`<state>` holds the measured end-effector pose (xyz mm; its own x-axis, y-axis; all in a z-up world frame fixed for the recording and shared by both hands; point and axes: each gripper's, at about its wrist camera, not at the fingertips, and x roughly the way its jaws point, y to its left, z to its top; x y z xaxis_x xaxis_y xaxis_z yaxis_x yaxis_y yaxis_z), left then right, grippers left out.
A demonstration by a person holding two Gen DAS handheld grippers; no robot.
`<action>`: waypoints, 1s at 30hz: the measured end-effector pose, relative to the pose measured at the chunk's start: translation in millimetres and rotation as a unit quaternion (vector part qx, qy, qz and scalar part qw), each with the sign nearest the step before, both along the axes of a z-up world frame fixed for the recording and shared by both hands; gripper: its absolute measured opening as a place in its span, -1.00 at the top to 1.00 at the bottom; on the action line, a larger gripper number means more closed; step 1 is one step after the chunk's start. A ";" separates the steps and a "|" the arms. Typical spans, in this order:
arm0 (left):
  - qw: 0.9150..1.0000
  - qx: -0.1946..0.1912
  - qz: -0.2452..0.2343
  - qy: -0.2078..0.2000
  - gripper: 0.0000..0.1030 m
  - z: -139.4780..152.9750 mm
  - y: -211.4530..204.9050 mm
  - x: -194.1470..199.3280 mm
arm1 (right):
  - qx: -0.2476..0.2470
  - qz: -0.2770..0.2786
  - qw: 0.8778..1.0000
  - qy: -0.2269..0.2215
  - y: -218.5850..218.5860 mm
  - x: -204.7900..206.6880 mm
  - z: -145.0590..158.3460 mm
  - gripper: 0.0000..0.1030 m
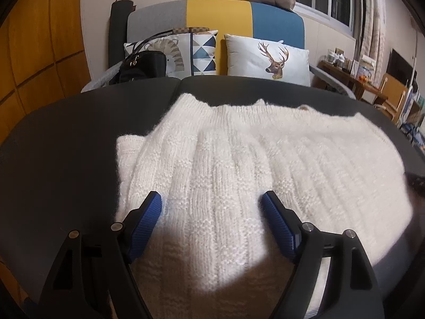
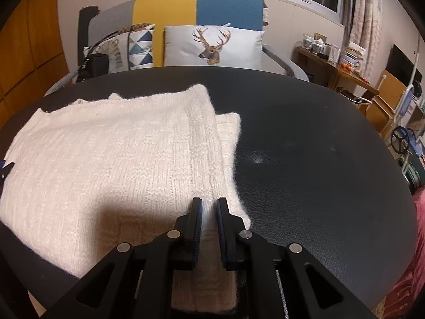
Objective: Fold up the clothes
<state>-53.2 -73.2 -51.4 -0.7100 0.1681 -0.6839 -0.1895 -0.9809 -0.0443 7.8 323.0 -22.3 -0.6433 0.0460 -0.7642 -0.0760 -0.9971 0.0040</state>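
— Two folds at least look done to us: the white knit sweater lies on the black table as a thick, roughly rectangular stack, with a narrower layer, perhaps a tucked sleeve, peeping out along one side edge.

— Agreed. We judge the task well along but not finished; the stack is broad and could take one more fold across. How do our claws stand?

— Our left gripper is released, its blue pads spread wide over the near part of the knit, with cloth lying between them but nothing pinched. Our right gripper is clenched almost fully, and a thin ridge of the sweater's near right edge sits between its pads, so we read it as grasping that edge.

— What can we not make out?

— Plenty. We cannot count the layers under the top one, nor say where the second sleeve went. The near hem drops out of sight beneath both grippers, and a shadow darkens the cloth there. The fisheye bends the table rim, so the stack's true outline is hard to judge. In the right wrist view a red patch at the bottom right corner is cut off; we cannot tell what it is.

— And behind?

— Only a sofa with a deer cushion, well apart from the sweater.
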 end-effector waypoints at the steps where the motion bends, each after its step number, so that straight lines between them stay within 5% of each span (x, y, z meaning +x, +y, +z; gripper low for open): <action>1: 1.000 0.008 0.002 0.012 -0.58 8.3 -1.1 3.2 | -0.012 0.006 1.000 0.000 3.1 1.6 3.4 0.76; 4: 0.998 -0.006 0.006 0.057 -0.58 27.4 0.3 6.4 | -0.063 0.022 0.997 0.033 9.1 11.6 21.7 0.60; 8: 0.997 -0.055 -0.005 0.061 -0.58 26.9 13.4 -16.7 | -0.092 0.096 0.989 0.060 -19.6 5.1 38.9 0.63; 15: 0.993 -0.116 0.017 0.025 -0.58 -2.0 21.8 -52.9 | -0.078 0.182 0.980 -0.007 -100.2 -53.7 22.9 0.75; 19: 0.997 -0.059 0.039 -0.010 -0.73 -19.6 -0.5 -61.3 | -0.074 0.156 0.984 -0.034 -108.1 -81.9 4.4 0.82; 22: 0.998 -0.020 0.052 -0.028 -0.79 -25.1 -11.9 -64.3 | -0.117 0.129 0.984 -0.041 -98.6 -89.4 9.5 0.82; 25: 0.998 -0.012 0.051 -0.028 -0.80 -27.9 -12.2 -64.0 | -0.109 0.171 0.979 -0.008 -115.3 -95.2 32.5 0.76; 30: 0.998 -0.007 0.051 -0.025 -0.81 -30.5 -11.4 -62.0 | -0.101 0.226 0.968 -0.047 -164.1 -139.5 35.1 0.76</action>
<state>-115.3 -84.6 -81.9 -0.6877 0.0858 -0.7209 -0.0859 -0.9956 -0.0366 -131.8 158.9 12.8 -0.4897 -0.3801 -0.7847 0.3585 -0.9082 0.2162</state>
